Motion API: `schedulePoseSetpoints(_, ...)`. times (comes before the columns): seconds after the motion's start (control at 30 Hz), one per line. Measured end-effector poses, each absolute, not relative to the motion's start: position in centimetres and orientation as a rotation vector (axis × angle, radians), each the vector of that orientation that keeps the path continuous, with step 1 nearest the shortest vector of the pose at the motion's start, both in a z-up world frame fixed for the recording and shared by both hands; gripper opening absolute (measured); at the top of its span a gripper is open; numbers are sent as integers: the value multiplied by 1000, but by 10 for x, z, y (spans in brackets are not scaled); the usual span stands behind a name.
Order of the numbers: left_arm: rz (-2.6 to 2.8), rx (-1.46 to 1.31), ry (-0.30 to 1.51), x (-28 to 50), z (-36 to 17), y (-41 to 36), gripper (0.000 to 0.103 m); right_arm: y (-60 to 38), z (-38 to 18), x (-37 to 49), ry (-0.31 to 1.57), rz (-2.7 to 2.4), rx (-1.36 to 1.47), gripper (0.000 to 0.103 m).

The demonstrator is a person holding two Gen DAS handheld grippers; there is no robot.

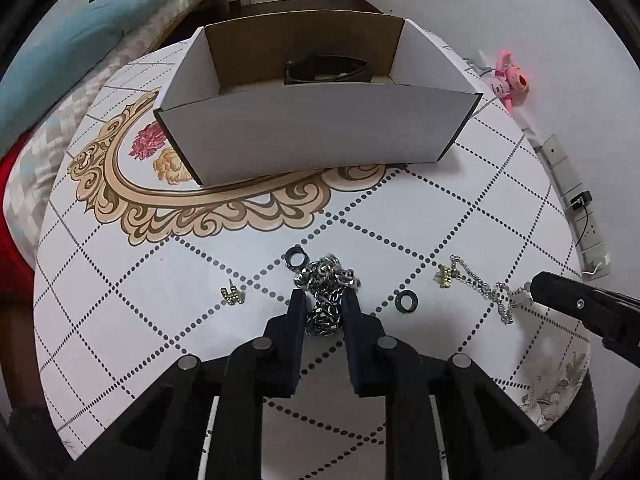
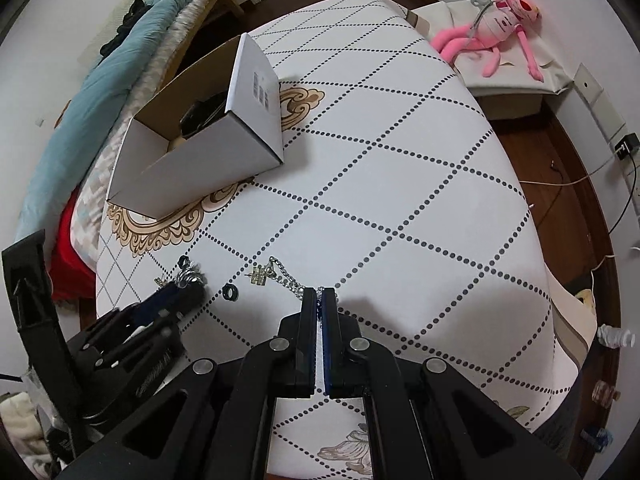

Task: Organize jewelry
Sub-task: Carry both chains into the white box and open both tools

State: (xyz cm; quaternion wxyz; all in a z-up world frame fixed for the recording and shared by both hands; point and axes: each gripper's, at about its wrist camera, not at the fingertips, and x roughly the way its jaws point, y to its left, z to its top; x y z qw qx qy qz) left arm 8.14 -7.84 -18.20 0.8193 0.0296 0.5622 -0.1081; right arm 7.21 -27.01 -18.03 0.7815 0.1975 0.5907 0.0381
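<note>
At the lower centre of the left wrist view, the left gripper [image 1: 323, 300] is clamping a heavy silver chain-link necklace [image 1: 326, 280] lying bunched on the white dotted-diamond bench [image 1: 460, 208]. At right, the right gripper [image 2: 319, 294] is pinching the end of a thin silver chain bracelet [image 2: 288, 280] with its fingers nearly together. Two black rings [image 1: 296, 258] [image 1: 406, 302] and two small gold earrings [image 1: 233, 295] [image 1: 445, 276] are lying nearby. An open white cardboard box [image 1: 312, 132] is sitting toward the top of the frame.

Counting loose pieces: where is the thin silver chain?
The thin silver chain lies on the table's right side, running from a gold charm to the right gripper, pinched there.
</note>
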Motion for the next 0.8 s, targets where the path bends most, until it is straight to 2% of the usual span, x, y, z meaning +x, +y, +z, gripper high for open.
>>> schedulePoseSetpoints(0.2,-256,-4,1170,73,-161,-59,13,-270,-164,74,1247,116,449,2)
schedulePoseSetpoints(0.43,-306,-103,1121,70,-113,-43,13,-266,-124,83,1186,205,484,2)
schedulePoseSetpoints(0.8,-386,-173,1027,123,-35,-33,13,-251,-41,124,1047,315,452,2)
